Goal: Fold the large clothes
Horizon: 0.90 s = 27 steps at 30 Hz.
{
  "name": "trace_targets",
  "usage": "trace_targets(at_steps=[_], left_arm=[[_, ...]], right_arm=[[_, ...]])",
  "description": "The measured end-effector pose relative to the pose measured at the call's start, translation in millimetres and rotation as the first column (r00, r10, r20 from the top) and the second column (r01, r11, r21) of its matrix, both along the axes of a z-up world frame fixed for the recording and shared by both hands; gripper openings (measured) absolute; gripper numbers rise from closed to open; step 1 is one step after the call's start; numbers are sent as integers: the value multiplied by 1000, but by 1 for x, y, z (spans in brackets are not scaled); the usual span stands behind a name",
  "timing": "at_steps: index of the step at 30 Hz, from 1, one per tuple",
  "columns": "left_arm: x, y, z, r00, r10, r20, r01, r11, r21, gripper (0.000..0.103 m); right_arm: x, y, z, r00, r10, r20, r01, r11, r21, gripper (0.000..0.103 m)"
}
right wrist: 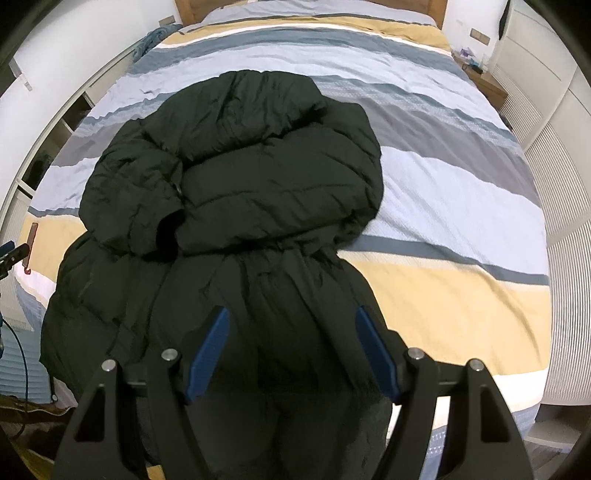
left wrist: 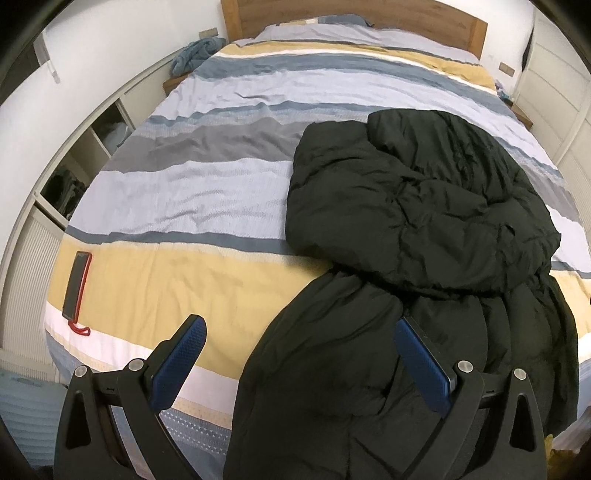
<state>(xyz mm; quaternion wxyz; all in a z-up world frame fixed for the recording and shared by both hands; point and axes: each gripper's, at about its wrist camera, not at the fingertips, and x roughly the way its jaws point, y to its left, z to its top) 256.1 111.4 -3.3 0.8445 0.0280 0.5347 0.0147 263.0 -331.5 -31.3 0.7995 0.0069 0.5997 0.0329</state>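
Bedding (left wrist: 207, 192) in grey, blue and yellow stripes is covered on its near side by a black padded coat (left wrist: 424, 206), its sleeves folded in and its hem draped over the bed's foot edge. Above the hem, the left gripper (left wrist: 299, 339) and right gripper (right wrist: 291, 328) are held with fingers spread wide, nothing gripped. A phone in a red case (left wrist: 77, 284) is seen well apart to the left.

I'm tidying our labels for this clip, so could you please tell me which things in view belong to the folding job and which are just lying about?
Part of the job:
- black puffer coat, partly folded on the bed
- left claw, open
- right claw, open

Just lying about:
- phone in a red case
- blue cloth beside the bed's far corner
- wooden headboard
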Motion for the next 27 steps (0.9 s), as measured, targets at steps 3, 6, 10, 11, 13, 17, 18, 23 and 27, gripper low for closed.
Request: trace_targets(at_steps=[3, 6, 10, 11, 13, 17, 18, 23, 27], left_arm=[[-2, 1, -3, 1000, 2, -10, -2, 1000, -7, 100], [-4, 2, -5, 1000, 0, -20, 0, 1000, -5, 100], [-9, 5, -9, 1000, -6, -31, 6, 1000, 0, 100], [-10, 6, -10, 999, -6, -34, 6, 1000, 2, 100], [-14, 10, -14, 999, 0, -48, 0, 1000, 3, 100], [-20, 20, -22, 997, 19, -70, -19, 1000, 3, 100], [-21, 22, -23, 997, 21, -74, -21, 1000, 2, 100], [-29, 38, -35, 995, 39, -97, -42, 999, -32, 100], [-43, 62, -45, 993, 50, -111, -67, 986, -156, 100]], right_arm=[[-5, -7, -2, 1000, -14, -8, 13, 1000, -5, 70], [-11, -14, -5, 1000, -25, -19, 24, 1000, -14, 70], [-20, -24, -9, 999, -34, -38, 33, 999, -25, 70], [-22, -26, -10, 998, -32, -45, 31, 999, -30, 70], [-29, -31, -13, 998, -35, -60, 33, 999, -35, 70], [-40, -42, -18, 994, -61, -89, 57, 997, -47, 70], [-42, -45, -19, 993, -67, -95, 63, 997, -51, 70], [-50, -55, -26, 987, -92, -134, 84, 994, -66, 70], [-55, -60, -28, 983, -104, -154, 95, 994, -60, 70]])
